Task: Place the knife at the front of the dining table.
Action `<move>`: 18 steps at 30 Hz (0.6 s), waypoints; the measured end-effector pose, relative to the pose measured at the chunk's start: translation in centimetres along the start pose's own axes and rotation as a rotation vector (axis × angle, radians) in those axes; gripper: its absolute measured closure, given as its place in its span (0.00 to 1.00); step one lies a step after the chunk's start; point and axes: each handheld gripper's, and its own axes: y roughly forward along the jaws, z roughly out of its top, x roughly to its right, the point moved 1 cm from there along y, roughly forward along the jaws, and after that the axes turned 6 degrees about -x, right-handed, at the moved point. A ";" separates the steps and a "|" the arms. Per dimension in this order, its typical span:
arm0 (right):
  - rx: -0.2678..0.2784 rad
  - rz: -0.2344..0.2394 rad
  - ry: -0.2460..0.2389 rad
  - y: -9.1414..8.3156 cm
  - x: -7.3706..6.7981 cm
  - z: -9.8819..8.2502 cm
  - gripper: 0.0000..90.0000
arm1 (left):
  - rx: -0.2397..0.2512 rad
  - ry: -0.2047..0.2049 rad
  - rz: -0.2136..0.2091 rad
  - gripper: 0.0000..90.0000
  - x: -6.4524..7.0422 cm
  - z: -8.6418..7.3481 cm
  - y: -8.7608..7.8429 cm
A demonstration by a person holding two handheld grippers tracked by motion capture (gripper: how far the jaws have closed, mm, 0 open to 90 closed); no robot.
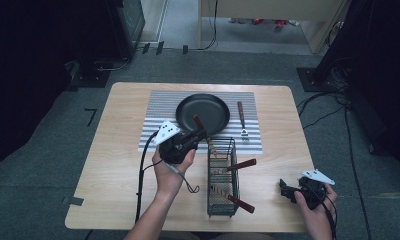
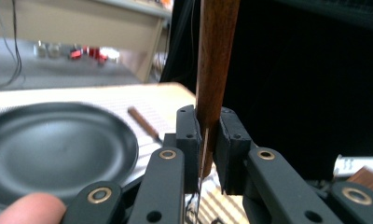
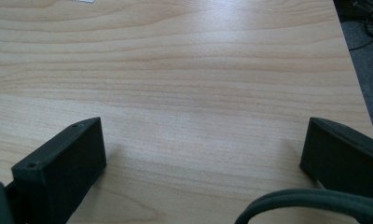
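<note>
Left gripper (image 2: 205, 154) pinches a wooden-handled utensil (image 2: 215, 60) upright, between the pan (image 1: 203, 113) and wire basket (image 1: 221, 176); the narrow grip may let it twist loose. Right gripper (image 1: 288, 191) rests wide open, empty.

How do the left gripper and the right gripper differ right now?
The left gripper is shut on a brown wooden utensil handle; the right gripper is open with nothing between its jaws. The left gripper is held up between the black round pan and the dark wire basket; the right gripper sits low over the bare light wooden table near its right edge. Both are black, two-jawed and hand-held.
</note>
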 end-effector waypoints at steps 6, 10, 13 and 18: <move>0.000 0.000 0.000 0.0 0.0 0.0 0.00 | 0.140 0.010 0.031 0.91 -0.3 1.2 -2.5; 0.000 0.000 0.000 0.0 0.0 0.0 0.00 | 0.204 -0.006 0.062 0.91 -0.9 1.8 -4.1; 0.000 0.000 0.000 0.0 0.0 0.0 0.00 | 0.211 -0.024 0.107 0.91 -2.1 1.9 -5.2; 0.001 0.000 0.002 0.0 0.0 0.0 0.00 | 0.159 -0.019 0.230 0.91 -3.7 1.2 -5.3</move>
